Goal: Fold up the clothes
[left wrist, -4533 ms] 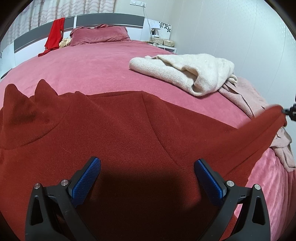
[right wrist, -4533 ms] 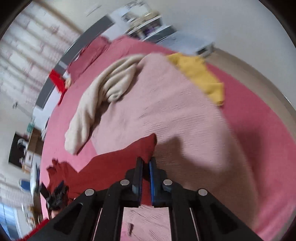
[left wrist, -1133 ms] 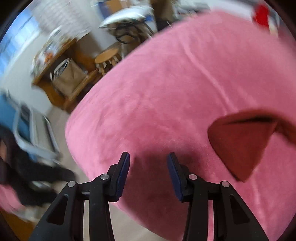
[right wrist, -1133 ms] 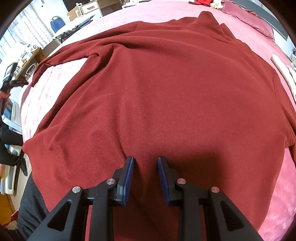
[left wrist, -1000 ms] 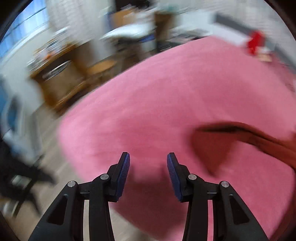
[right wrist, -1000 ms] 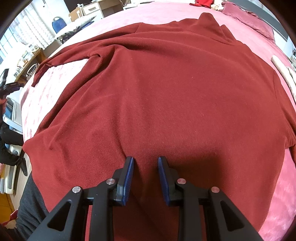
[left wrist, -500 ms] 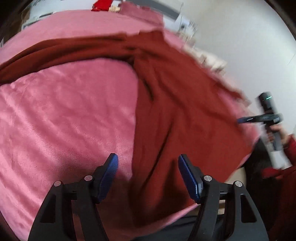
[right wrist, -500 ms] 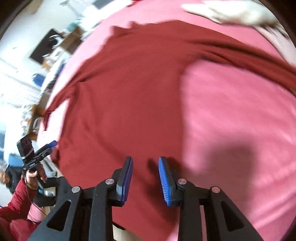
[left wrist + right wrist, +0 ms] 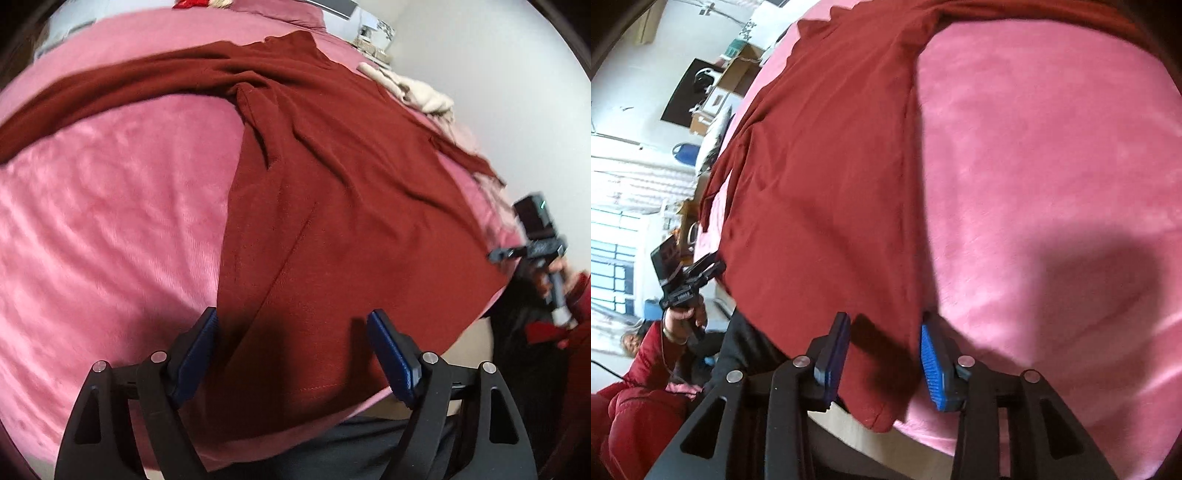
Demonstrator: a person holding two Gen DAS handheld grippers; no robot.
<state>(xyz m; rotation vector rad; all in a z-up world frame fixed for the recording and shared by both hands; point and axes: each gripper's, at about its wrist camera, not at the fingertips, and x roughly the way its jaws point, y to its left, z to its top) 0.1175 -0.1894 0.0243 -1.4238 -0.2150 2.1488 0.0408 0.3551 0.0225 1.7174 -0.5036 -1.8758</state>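
The sweater [image 9: 332, 192] lies spread flat on the bed [image 9: 110, 221], its hem at the near edge. The left gripper [image 9: 291, 354] hovers over the hem's left corner, fingers wide apart. The right gripper [image 9: 884, 354] hovers over the right corner, fingers apart, holding nothing.

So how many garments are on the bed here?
2: the dark red sweater spread flat across the pink bed, and a cream garment bunched beyond it. Others may be hidden.
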